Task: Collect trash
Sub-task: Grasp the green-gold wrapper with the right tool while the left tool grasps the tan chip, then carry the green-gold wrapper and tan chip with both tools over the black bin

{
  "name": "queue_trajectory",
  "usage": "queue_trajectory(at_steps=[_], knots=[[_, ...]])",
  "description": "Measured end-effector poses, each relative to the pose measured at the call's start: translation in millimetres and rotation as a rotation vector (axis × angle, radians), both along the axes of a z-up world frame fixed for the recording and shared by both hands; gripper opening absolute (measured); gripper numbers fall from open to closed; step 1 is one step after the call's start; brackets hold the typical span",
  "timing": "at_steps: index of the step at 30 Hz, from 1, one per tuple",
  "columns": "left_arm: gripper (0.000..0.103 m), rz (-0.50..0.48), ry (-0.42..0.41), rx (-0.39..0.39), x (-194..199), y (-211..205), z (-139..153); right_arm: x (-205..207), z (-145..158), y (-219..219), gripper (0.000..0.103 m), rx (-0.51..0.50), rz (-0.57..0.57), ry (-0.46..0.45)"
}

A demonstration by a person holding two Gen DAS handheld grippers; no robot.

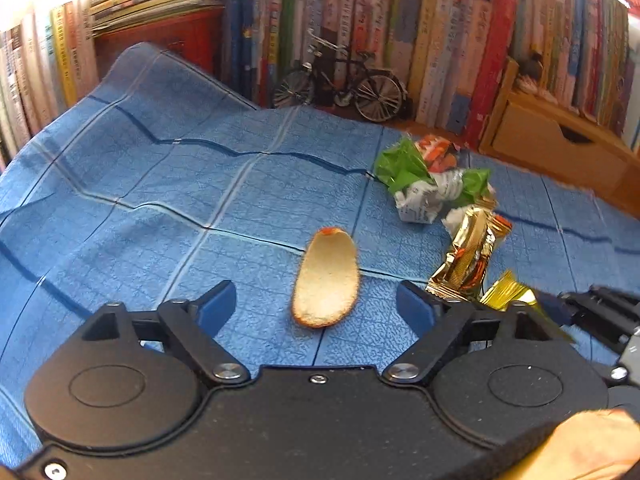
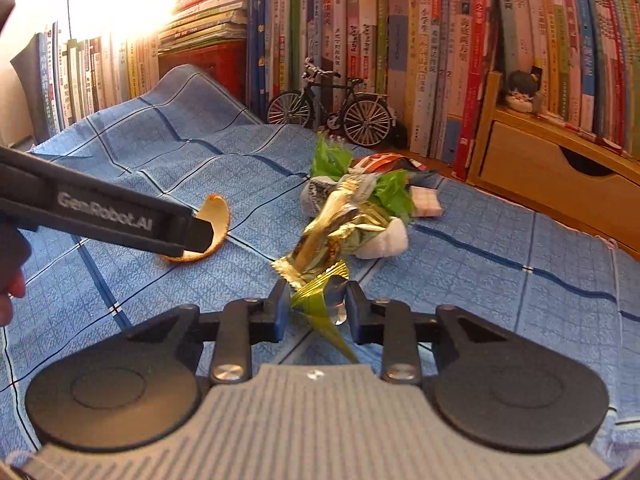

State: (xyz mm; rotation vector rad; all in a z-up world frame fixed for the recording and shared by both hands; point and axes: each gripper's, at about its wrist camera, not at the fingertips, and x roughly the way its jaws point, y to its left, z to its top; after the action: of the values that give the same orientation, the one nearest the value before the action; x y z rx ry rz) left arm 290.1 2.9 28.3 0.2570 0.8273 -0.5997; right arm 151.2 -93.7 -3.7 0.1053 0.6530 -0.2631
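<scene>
A curved piece of orange peel (image 1: 326, 280), pale inside up, lies on the blue checked cloth (image 1: 160, 200). My left gripper (image 1: 316, 302) stands open astride it, blue pads apart from the peel on both sides. In the right wrist view the left gripper (image 2: 198, 236) reaches in from the left and partly covers the peel (image 2: 218, 216). My right gripper (image 2: 318, 308) is shut on the near end of a crumpled gold wrapper (image 2: 332, 232). That gold wrapper (image 1: 468, 256) also shows right of the left gripper.
Behind the gold wrapper lies a pile of green, white and red wrappers (image 2: 360, 188), (image 1: 424, 176). At the cloth's far edge stand a model bicycle (image 2: 332, 112), rows of books and a wooden drawer box (image 2: 552, 160). A hand (image 2: 10, 292) shows at the left edge.
</scene>
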Motion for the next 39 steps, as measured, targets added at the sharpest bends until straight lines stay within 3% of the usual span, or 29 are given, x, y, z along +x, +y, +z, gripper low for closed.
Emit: queue_trajectory(at_steps=[3, 5, 9, 13, 26, 34, 39], knots=[[0.068, -0.015, -0.016, 0.063, 1.7, -10.7, -10.8, -8.4, 1.6, -6.4, 0.036, 0.026, -0.018, 0.007], [0.061, -0.012, 0.0, 0.063, 4.2, -12.6, -15.9, -14.9, -0.7, -9.4, 0.037, 0.05, -0.023, 0.014], [0.036, -0.037, -0.027, 0.055, 1.6, -14.5, -16.6, -23.5, -5.7, -10.0, 0.037, 0.046, -0.023, 0.036], [0.035, -0.004, -0.01, 0.029, 3.2, -10.7, -12.8, -26.0, -5.3, -9.0, 0.038, 0.051, -0.017, 0.034], [0.034, 0.032, -0.048, 0.049, -17.0, 18.2, 2.2, -28.0, 8.6, 17.6, 0.04, 0.05, 0.099, 0.007], [0.034, 0.122, -0.053, 0.029, -34.0, 48.0, 16.7, -35.0, 19.1, 40.1, 0.03, 0.045, 0.19, -0.001], [0.034, 0.164, -0.06, 0.014, -48.5, 65.8, 23.6, -33.8, 16.3, 50.0, 0.055, -0.004, 0.201, 0.039]])
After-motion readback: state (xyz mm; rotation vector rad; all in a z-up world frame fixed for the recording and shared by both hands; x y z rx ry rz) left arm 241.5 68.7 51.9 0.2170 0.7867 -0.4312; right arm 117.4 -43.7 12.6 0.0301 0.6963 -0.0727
